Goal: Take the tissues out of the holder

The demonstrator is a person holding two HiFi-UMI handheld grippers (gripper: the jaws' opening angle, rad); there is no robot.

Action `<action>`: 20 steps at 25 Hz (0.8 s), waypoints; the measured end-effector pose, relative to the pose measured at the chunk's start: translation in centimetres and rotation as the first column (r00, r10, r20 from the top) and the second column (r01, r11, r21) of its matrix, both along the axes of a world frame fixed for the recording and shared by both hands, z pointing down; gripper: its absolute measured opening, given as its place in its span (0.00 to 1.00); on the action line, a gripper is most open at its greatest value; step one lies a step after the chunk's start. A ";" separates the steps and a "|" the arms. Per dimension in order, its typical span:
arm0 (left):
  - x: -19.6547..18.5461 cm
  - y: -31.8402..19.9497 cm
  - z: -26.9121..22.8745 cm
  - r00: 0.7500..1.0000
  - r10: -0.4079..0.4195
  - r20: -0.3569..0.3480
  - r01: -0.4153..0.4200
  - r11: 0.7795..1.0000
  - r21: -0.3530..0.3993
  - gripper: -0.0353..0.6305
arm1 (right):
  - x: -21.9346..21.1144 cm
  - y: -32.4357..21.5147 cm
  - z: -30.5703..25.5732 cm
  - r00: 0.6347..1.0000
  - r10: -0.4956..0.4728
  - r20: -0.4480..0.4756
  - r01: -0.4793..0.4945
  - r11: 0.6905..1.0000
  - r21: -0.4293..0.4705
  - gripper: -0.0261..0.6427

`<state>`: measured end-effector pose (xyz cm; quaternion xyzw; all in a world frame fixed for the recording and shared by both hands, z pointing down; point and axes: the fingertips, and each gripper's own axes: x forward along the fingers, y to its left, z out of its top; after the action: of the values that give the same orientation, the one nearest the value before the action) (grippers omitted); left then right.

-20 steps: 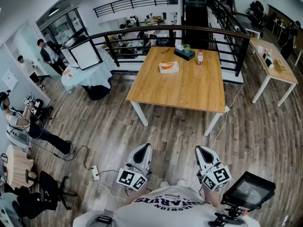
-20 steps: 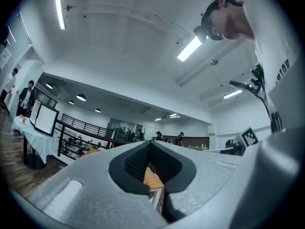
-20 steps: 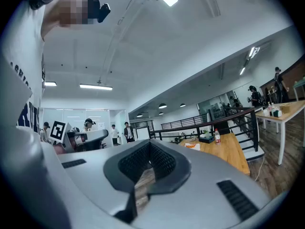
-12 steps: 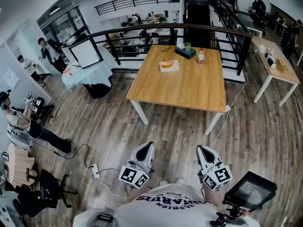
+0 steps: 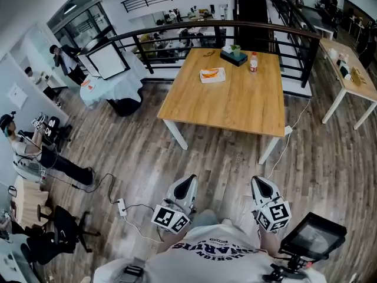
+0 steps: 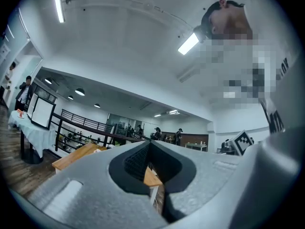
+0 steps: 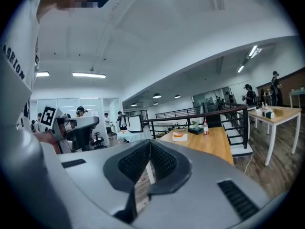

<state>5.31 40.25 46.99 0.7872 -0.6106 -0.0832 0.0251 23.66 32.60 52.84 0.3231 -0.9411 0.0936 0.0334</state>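
Wood-plank flooring [image 5: 147, 152] stretches across an open office, with a pale wooden desk [image 5: 235, 105] standing in the middle of it. Left tool [image 5: 188, 180] is clenched, its pads pressed tip to tip with nothing between them, and it hangs low before the person's chest, well short of the desk's near edge. Right tool [image 5: 260, 183] sits beside it, likewise clenched and empty, also well short of that edge. Both point toward the desk. A dark screen [image 5: 310, 236] on a mount juts out lower right of the right tool, further from the desk. A white power strip [image 5: 122, 207] with loose cable lies on the flooring left of the left tool, well away from the desk. Out on the desk, a white tray [image 5: 212, 75] with orange contents lies toward the far left part. A dark tissue holder [image 5: 234, 56] stands at the desk's far edge with pale tissues [image 5: 236, 48] poking from its top, and a small bottle [image 5: 254, 62] stands upright just right of it. Behind the desk's far edge runs a black railing [image 5: 177, 37]
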 end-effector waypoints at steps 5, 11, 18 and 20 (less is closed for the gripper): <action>-0.2 -1.3 0.5 0.999 -0.031 -0.006 0.031 0.999 -0.011 0.06 | 0.0 -1.7 0.8 1.000 -0.019 0.002 0.019 0.999 -0.035 0.05; -1.1 -2.9 0.1 0.999 -0.032 -0.013 0.032 0.999 -0.006 0.06 | -1.0 -2.4 0.9 1.000 -0.021 0.005 0.021 0.998 -0.059 0.05; -2.8 -5.9 0.0 0.999 -0.027 -0.020 0.027 1.000 0.008 0.06 | -2.3 -5.4 0.9 1.000 -0.013 0.015 0.014 0.997 -0.071 0.05; -3.6 -6.7 0.0 0.999 -0.027 -0.027 0.027 1.000 0.009 0.06 | -3.2 -6.1 0.9 1.000 -0.018 0.022 0.020 0.997 -0.079 0.05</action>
<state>1.73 33.59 47.02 0.7776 -0.6205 -0.0969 0.0286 20.48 26.50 53.70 0.3118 -0.9400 0.1337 0.0372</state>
